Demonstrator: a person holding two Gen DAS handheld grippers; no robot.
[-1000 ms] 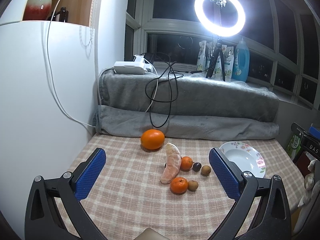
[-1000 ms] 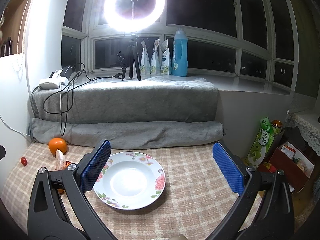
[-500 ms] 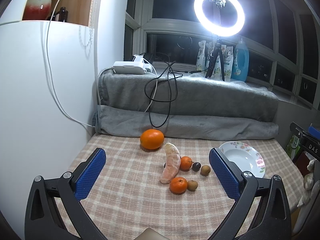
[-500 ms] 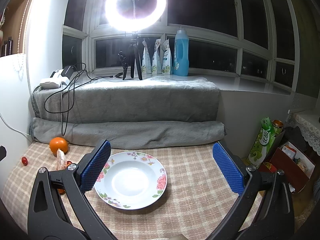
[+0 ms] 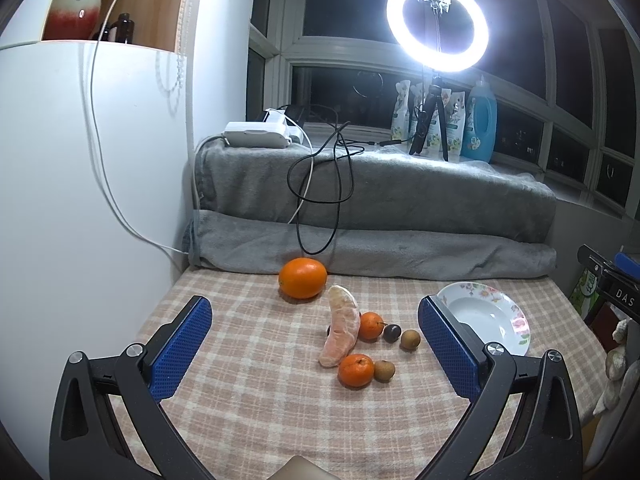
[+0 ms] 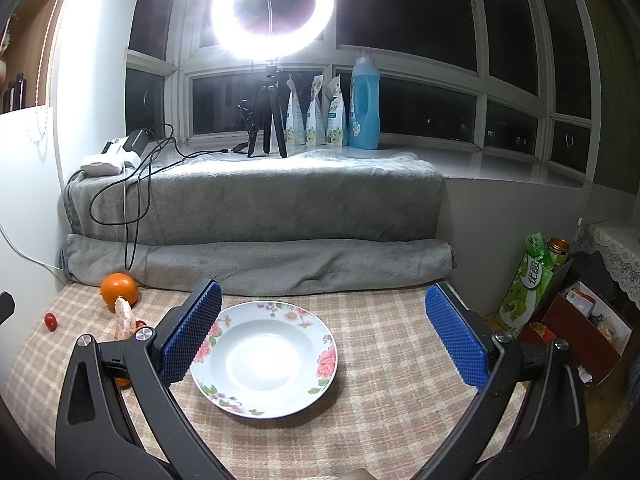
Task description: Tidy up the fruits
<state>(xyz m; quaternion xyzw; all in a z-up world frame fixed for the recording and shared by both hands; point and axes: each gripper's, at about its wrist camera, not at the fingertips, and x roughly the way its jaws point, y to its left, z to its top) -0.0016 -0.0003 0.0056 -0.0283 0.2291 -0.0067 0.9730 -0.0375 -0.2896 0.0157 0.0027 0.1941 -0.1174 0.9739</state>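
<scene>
fruits (image 5: 352, 336) clustered on cloth, plate (image 6: 320, 384) empty

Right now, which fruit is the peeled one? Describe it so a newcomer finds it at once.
Start at the big orange by the grey blanket. Just nearer lies the peeled segment, touching a mandarin. It alone is pale, crescent-shaped and skinless.

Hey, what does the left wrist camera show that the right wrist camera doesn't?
Only the left wrist view shows the two brown longans, the dark round fruit and both small tangerines unobstructed. Only the right wrist view shows a small red fruit and the green carton. Both show the large orange, peeled pomelo segment and empty floral plate.
</scene>
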